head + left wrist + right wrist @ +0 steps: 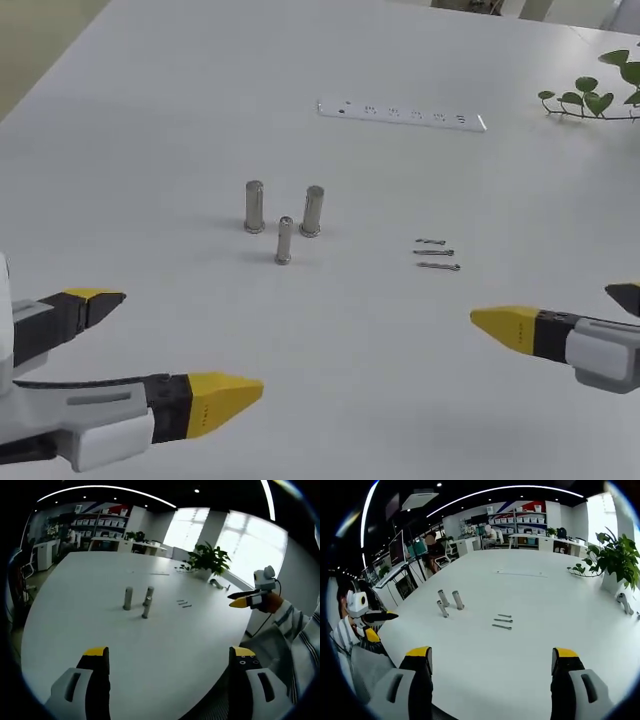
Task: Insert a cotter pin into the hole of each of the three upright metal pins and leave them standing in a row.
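Observation:
Three upright metal pins stand close together on the white table: one at the back left, one at the back right, and a shorter one in front. Three cotter pins lie flat to their right. My left gripper is open at the near left, well short of the pins. My right gripper is open at the near right, in front of the cotter pins. In the left gripper view the metal pins and cotter pins lie ahead. The right gripper view has the metal pins and cotter pins ahead.
A white power strip lies across the far side of the table. Plant leaves reach in at the far right, from a potted plant on the table. Desks, shelves and a seated person are beyond the table.

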A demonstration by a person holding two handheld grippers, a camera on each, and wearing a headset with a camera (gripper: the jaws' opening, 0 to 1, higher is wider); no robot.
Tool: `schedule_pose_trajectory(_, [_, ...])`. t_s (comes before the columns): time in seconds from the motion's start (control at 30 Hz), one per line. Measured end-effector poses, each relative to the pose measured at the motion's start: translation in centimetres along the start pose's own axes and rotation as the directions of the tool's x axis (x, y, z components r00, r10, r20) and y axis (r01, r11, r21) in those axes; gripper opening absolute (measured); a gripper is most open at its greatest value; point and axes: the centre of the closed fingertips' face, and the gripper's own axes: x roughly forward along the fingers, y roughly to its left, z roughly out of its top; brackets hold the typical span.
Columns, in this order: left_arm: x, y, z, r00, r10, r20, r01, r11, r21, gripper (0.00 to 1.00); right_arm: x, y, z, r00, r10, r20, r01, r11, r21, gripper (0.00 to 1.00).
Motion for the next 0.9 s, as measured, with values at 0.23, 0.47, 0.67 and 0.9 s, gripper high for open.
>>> schedule_pose_trajectory(0.23, [0.0,0.3,1.4,0.9981,-0.017,0.060,0.019,0.999,-0.044,0.99,0.6,0.1,-0.7,0.9998,0.003,-0.020,-0.003,1.000,0.010,0.98])
schedule_pose_trajectory(0.47, [0.2,1.3,2.1,0.9981,0.001,0.062,0.000,1.000,-0.018,0.99,0.6,0.1,-0.8,0.9998,0.006,-0.021,-0.006,1.000,0.018,0.98])
schedule_pose_trajectory(0.67, [0.5,2.5,2.8,0.9989,0.023,0.041,-0.024,0.999,0.024,0.97,0.6,-0.2,-0.9,0.9996,-0.006,-0.029,0.007,1.000,0.017,0.98])
schedule_pose_trajectory(0.9, [1.1,3.4,3.8,0.9979,0.033,0.055,-0.035,0.999,0.033,0.93,0.5,-0.2,-0.9,0.9994,-0.013,-0.032,0.014,1.000,0.020,0.97])
